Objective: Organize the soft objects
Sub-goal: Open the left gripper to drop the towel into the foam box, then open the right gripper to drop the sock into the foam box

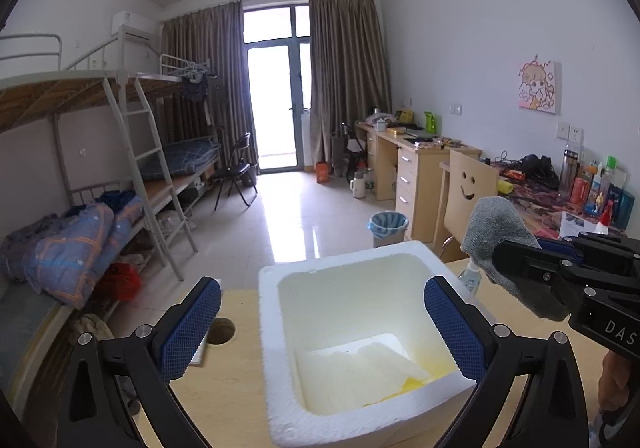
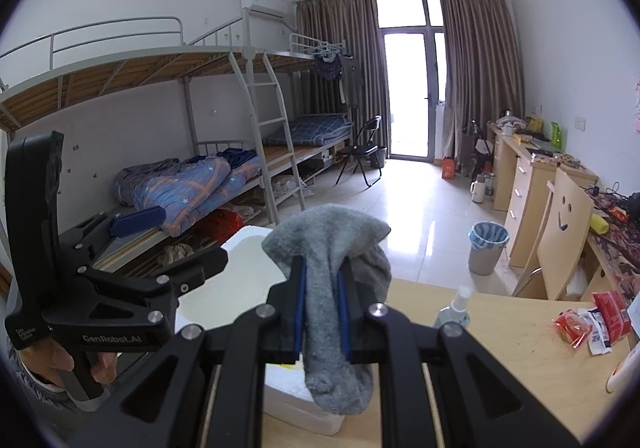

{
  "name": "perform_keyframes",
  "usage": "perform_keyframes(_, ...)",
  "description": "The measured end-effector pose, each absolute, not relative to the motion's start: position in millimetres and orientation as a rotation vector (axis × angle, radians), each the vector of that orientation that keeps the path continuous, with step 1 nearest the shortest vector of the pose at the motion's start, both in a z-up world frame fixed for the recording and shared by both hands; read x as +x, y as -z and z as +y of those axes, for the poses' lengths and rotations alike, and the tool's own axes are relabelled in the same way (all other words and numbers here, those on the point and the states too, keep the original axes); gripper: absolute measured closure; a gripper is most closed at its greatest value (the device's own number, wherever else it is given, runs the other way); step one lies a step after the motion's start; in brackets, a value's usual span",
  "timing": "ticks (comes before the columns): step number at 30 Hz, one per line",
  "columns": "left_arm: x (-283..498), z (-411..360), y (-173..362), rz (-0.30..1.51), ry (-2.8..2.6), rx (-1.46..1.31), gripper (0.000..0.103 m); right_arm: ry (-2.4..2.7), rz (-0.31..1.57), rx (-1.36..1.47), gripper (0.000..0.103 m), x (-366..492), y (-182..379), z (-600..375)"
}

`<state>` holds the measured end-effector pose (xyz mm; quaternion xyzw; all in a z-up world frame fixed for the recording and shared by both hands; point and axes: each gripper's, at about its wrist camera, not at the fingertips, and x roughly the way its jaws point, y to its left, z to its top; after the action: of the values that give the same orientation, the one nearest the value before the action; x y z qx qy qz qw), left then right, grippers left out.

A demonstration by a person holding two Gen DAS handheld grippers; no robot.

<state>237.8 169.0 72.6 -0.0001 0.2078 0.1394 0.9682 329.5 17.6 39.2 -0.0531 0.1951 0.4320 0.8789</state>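
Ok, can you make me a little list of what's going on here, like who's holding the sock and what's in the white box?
left tool: open, nothing between its blue pads, poised over the box
right tool: shut on the grey sock
grey sock: pinched at its middle, both ends flopping loose
white foam box: open top, on the wooden desk
inside the box: pale sheet lying on the bottom, yellow patch at one corner
spray bottle: upright on the desk, right of the box
red snack packets: lying on the desk, far right
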Motion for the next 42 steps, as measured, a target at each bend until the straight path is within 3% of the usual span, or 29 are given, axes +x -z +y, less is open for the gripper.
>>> perform_keyframes(27,195,205,-76,0.387,-0.428,-0.042,0.001,-0.971,0.461,-0.170,0.085,330,-26,61)
perform_keyframes(31,193,204,-76,0.385,-0.427,-0.035,0.001,-0.948,0.477,-0.179,0.066,331,-24,68)
perform_keyframes(36,191,205,-77,0.385,-0.424,-0.041,0.001,-0.931,0.490,-0.166,0.023,333,-24,63)
perform_keyframes(38,190,205,-76,0.385,-0.423,-0.039,0.001,-0.916,0.483,-0.170,0.016,331,-25,62)
perform_keyframes(42,188,202,-77,0.387,-0.421,-0.037,0.001,-0.926,0.472,-0.180,0.013,326,-26,59)
